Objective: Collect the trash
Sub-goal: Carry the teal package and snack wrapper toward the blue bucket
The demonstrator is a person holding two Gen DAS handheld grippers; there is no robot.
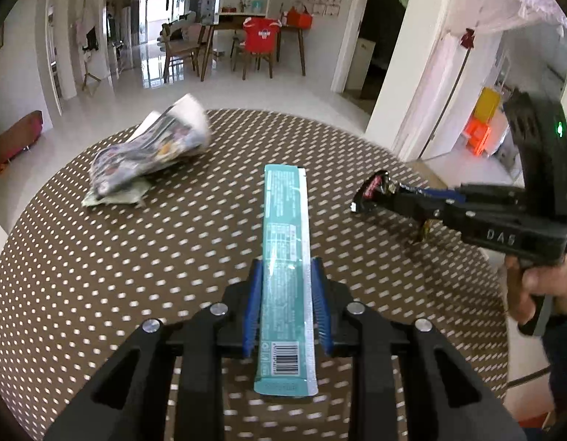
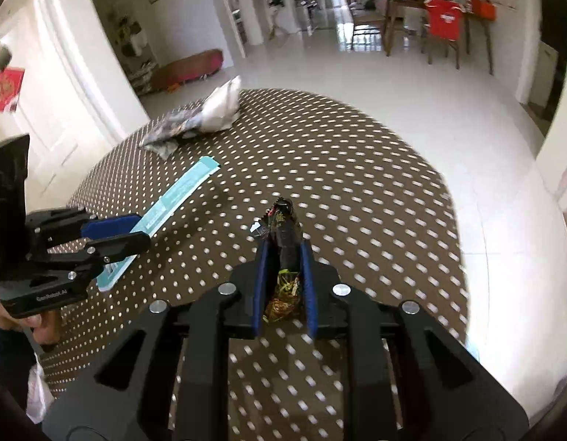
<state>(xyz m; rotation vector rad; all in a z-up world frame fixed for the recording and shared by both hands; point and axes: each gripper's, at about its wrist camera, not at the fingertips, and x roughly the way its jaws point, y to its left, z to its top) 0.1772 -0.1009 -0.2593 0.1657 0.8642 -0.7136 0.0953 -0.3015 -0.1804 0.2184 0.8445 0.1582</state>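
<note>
table: round table under a brown cloth with white dots [image 1: 173, 257]. I'm running both grippers above it.
far pile: crumpled printed paper wad with a white end [image 1: 151, 150], lying on a flat pale-green scrap [image 1: 114, 196] at the far left of the table. Neither gripper touches it. It also shows in the right wrist view [image 2: 195, 121].
left gripper [image 1: 287, 301]: jaws pinching the long flat teal wrapper with a barcode [image 1: 287, 257] near its barcode end. The blue pads [image 1: 254, 305] press on both long edges and most of the strip sticks out forward. From the right wrist view it looks lifted clear of the cloth [image 2: 173, 198].
right gripper [image 2: 283, 283]: jaws pressed together on a small crumpled dark wrapper with red and yellow print [image 2: 283, 242]. Its tip pokes out past the fingertips. Seen from the left wrist view it is held off the table [image 1: 375, 187].
person: a hand [image 1: 537, 286] on the right gripper's handle, at the frame edge.
bin: none in either view, so I can't tell where the drop goes.
progress: my read is two pieces picked and none binned yet. The paper wad and the green scrap are left, so call it roughly halfway on pickup.
next: I'd carry both held pieces to the trash container, then come back for the pile.
</note>
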